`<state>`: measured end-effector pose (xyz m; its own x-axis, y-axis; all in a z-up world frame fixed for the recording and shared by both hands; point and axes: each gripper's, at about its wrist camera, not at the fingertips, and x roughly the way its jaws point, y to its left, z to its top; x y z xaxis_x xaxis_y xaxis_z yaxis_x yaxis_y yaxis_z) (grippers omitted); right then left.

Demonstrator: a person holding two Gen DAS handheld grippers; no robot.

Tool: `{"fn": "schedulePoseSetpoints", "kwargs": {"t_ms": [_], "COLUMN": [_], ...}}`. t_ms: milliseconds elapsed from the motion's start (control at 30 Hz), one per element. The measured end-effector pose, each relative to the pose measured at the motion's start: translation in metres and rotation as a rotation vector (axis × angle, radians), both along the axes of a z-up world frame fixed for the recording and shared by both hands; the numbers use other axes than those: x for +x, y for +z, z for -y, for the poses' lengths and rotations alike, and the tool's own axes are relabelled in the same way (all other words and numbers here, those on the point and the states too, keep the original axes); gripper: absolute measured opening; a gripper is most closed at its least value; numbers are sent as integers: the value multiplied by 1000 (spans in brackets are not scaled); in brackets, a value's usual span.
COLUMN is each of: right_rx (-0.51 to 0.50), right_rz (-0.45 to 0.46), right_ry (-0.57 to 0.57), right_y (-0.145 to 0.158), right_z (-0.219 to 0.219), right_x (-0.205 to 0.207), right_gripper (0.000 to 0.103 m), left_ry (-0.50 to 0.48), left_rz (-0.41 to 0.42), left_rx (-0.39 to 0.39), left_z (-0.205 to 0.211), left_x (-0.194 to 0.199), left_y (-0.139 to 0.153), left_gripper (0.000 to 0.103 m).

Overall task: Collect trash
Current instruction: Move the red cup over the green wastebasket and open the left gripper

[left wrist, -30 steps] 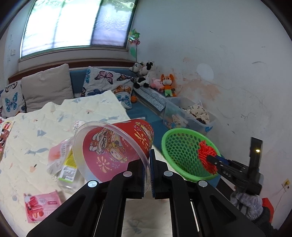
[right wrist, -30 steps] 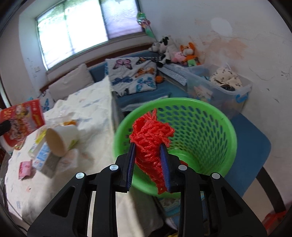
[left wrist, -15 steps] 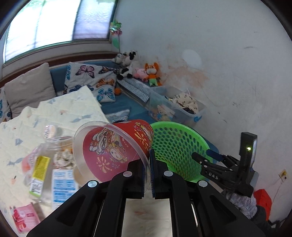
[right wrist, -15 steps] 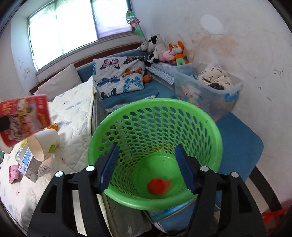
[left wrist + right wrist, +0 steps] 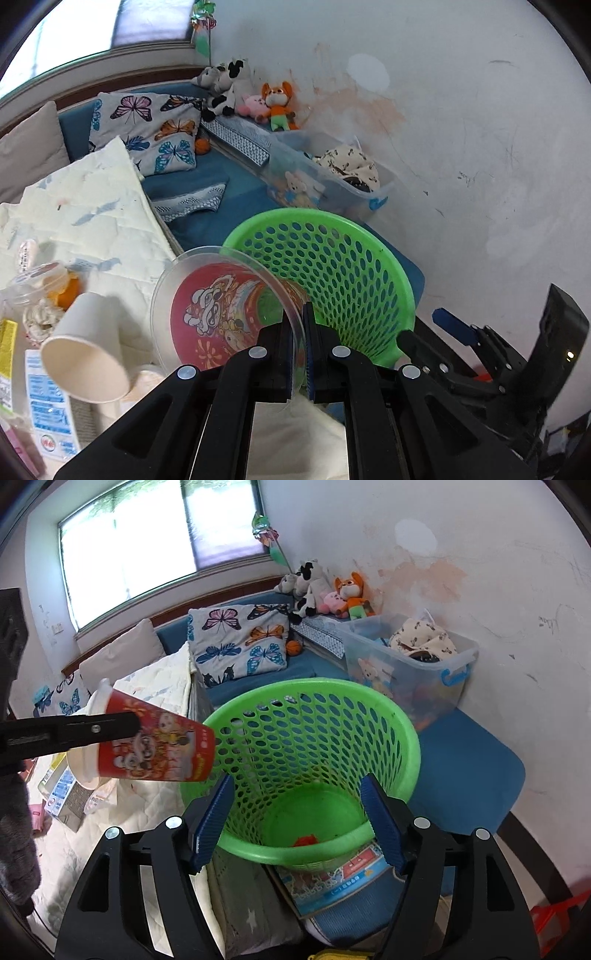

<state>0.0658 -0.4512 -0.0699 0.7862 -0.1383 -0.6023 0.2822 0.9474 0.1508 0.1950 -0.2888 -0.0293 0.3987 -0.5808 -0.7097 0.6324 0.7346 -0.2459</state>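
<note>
Green basket (image 5: 317,738) on a blue seat; its near rim is cut off by the right gripper (image 5: 297,821), jaws wide apart, empty. Red cup (image 5: 155,746) lies sideways at the basket's left rim, left gripper (image 5: 297,354) clamped on its clear rim. Small red scrap (image 5: 306,840) on the basket floor — half hidden.

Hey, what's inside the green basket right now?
In the right wrist view, the green basket holds one small red piece on its floor. The near rim hides the front part of the floor, so anything lying there can't be seen.
</note>
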Motion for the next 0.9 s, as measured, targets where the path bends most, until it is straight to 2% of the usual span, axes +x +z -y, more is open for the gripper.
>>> {"fn": "schedulePoseSetpoints", "kwargs": {"t_ms": [167, 267, 533, 667, 733, 800, 900], "right_rx": [13, 20, 35, 38, 32, 28, 9], "right_rz": [1, 1, -1, 7, 12, 13, 14], "right_ry": [-7, -13, -29, -11, 13, 46, 102], "right_y": [-1, -3, -4, 2, 7, 10, 16], "right_z": [3, 2, 2, -6, -14, -23, -45], "right_x": [-3, -5, -13, -14, -14, -12, -8], "right_gripper": [71, 71, 71, 71, 71, 73, 77], "left_ry": [-24, -32, -75, -64, -42, -15, 37], "left_rz": [-22, -25, -8, 22, 39, 54, 78], "left_rx": [-16, -23, -89, -115, -112, -110, -105], "left_z": [7, 10, 4, -16, -30, -48, -81], "left_x": [3, 3, -9, -18, -22, -27, -32], "left_y": [-5, -5, 9, 24, 30, 36, 42], "left_gripper": [6, 21, 21, 21, 25, 34, 35]}}
